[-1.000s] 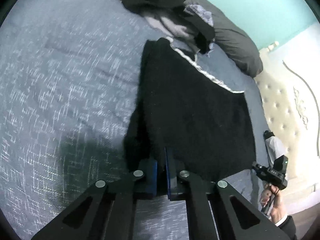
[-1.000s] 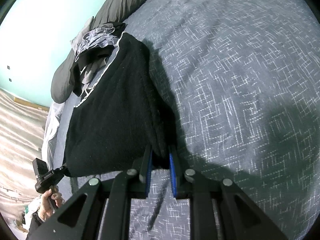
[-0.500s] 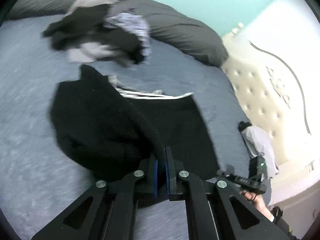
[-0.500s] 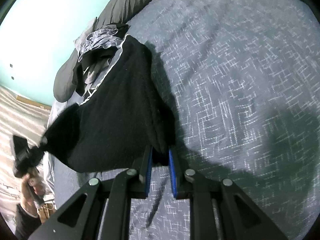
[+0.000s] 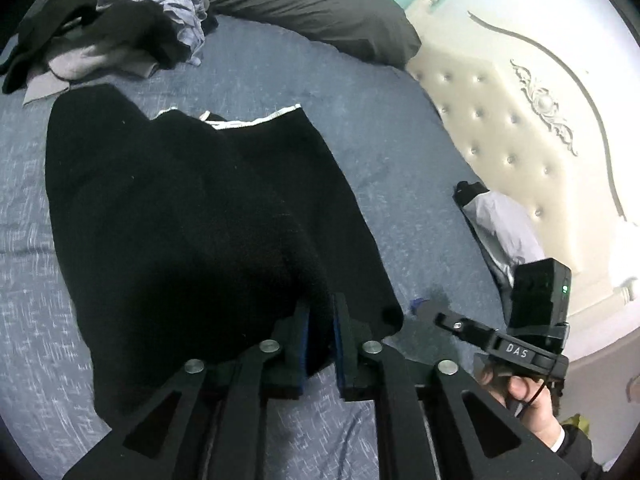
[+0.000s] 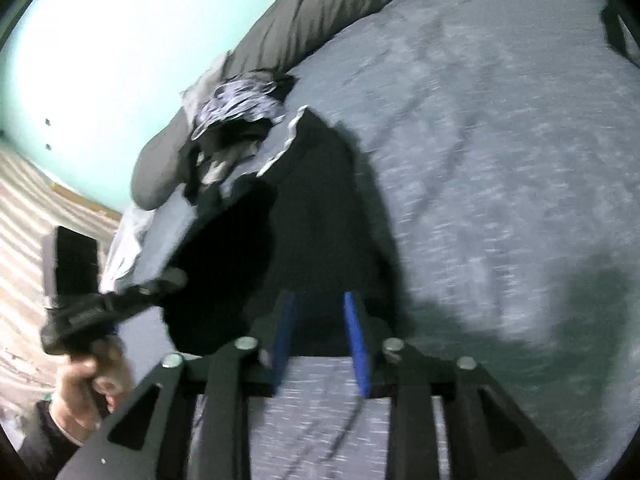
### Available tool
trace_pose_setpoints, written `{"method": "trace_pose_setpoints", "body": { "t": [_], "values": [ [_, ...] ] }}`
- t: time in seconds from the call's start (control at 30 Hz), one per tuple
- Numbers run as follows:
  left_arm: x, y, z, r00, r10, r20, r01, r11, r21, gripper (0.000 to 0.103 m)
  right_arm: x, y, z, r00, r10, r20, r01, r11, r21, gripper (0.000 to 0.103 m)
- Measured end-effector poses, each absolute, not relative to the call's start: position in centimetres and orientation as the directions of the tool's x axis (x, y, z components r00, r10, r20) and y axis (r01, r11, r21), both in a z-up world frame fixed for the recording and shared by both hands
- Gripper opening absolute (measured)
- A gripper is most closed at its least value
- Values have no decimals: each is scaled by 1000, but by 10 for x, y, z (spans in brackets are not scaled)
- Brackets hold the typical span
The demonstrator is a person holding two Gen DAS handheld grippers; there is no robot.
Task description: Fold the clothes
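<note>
A black fleecy garment (image 5: 180, 220) with a white trimmed edge (image 5: 276, 114) lies doubled over on the blue-grey bedcover (image 5: 380, 120). My left gripper (image 5: 320, 308) is shut on the garment's near corner and holds it low over the lower layer. In the left wrist view my right gripper (image 5: 440, 316) sits just right of that corner, in a person's hand. In the right wrist view the right gripper (image 6: 318, 308) stands open, its blue pads (image 6: 284, 320) apart, with the garment's (image 6: 320, 220) near edge lying flat between them. The left gripper (image 6: 160, 284) shows blurred at the left.
A pile of loose dark and lilac clothes (image 5: 120, 28) lies at the far end by a long grey pillow (image 5: 312, 12). A cream tufted headboard (image 5: 520, 120) runs along the right. A pale folded garment (image 5: 500, 224) rests beside it. Open bedcover (image 6: 500, 160) stretches to the right.
My left gripper has swung the garment's corner over towards the right gripper, doubling the cloth. The right gripper's jaws have spread apart and no longer pinch the edge.
</note>
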State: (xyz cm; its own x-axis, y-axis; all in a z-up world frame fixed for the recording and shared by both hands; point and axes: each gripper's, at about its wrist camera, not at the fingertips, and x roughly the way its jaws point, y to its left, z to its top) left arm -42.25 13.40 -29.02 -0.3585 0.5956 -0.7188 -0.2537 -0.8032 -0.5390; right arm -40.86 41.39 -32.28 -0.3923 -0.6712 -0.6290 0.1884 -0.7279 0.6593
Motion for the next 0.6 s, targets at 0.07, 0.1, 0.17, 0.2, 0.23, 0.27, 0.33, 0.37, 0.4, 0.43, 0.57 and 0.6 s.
{"method": "trace_pose_setpoints", "body": {
  "t": [0.07, 0.1, 0.17, 0.2, 0.23, 0.27, 0.33, 0.37, 0.4, 0.43, 0.57, 0.6],
  "values": [
    [-418, 129, -282, -366, 599, -712, -267, -800, -537, 32, -410, 400, -322, -362, -702, -614, 212, -703, 679, 30],
    [-415, 127, -277, -372, 600, -708, -271, -800, -535, 35, -411, 393, -323, -351, -709, -612, 216, -697, 684, 32],
    [-408, 122, -266, -382, 603, -700, -278, -798, -535, 43, -413, 380, -325, -328, -724, -607, 225, -684, 694, 34],
    [-405, 119, -261, -388, 605, -696, -285, -797, -533, 44, -414, 374, -325, -317, -731, -605, 229, -678, 699, 34],
    [-402, 116, -256, -393, 606, -691, -292, -795, -532, 46, -415, 368, -326, -306, -737, -603, 232, -672, 703, 34],
    [-398, 112, -251, -402, 607, -686, -298, -795, -529, 46, -415, 364, -327, -301, -738, -603, 232, -671, 705, 34],
    [-393, 100, -245, -423, 605, -674, -302, -796, -525, 48, -415, 357, -328, -292, -741, -604, 231, -668, 708, 34],
    [-391, 95, -245, -423, 605, -674, -296, -796, -528, 48, -415, 353, -329, -288, -743, -605, 230, -666, 709, 34],
    [-391, 92, -246, -420, 604, -678, -287, -797, -532, 48, -415, 350, -330, -283, -744, -605, 230, -665, 711, 34],
    [-391, 88, -248, -416, 602, -682, -277, -798, -535, 48, -415, 346, -330, -279, -746, -605, 229, -664, 712, 34],
    [-390, 96, -250, -399, 587, -704, -289, -810, -511, 48, -415, 333, -332, -264, -747, -610, 228, -663, 713, 34],
    [-390, 101, -248, -399, 583, -708, -297, -812, -502, 48, -415, 332, -331, -265, -746, -612, 230, -665, 711, 34]
  ]
}}
